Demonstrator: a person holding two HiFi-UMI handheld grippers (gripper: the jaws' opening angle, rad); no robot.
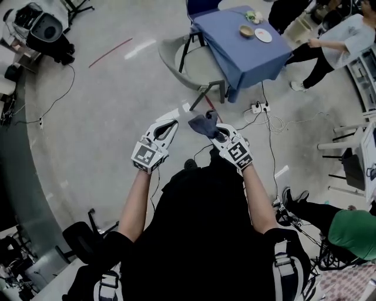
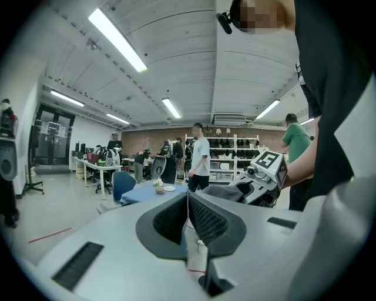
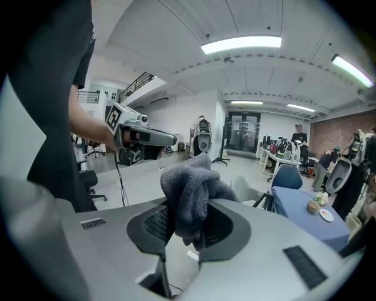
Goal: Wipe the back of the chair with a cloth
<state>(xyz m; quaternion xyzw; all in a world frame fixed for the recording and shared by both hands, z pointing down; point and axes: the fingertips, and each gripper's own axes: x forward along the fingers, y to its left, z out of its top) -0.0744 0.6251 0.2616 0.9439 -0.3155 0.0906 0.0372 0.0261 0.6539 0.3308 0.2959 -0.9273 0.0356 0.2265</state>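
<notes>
A dark grey cloth hangs bunched from my right gripper, which is shut on it at chest height. In the right gripper view the cloth fills the gap between the jaws and folds over their top. My left gripper is level with it, a short way to the left, with its jaws shut and nothing held; the left gripper view shows the pads pressed together. A pale grey shell chair stands on the floor well ahead of both grippers, beside a blue-covered table.
A bowl and a plate sit on the table, and a blue chair stands behind it. A power strip with cables lies on the floor to the right. People stand at top right; a black office chair is behind, on the left.
</notes>
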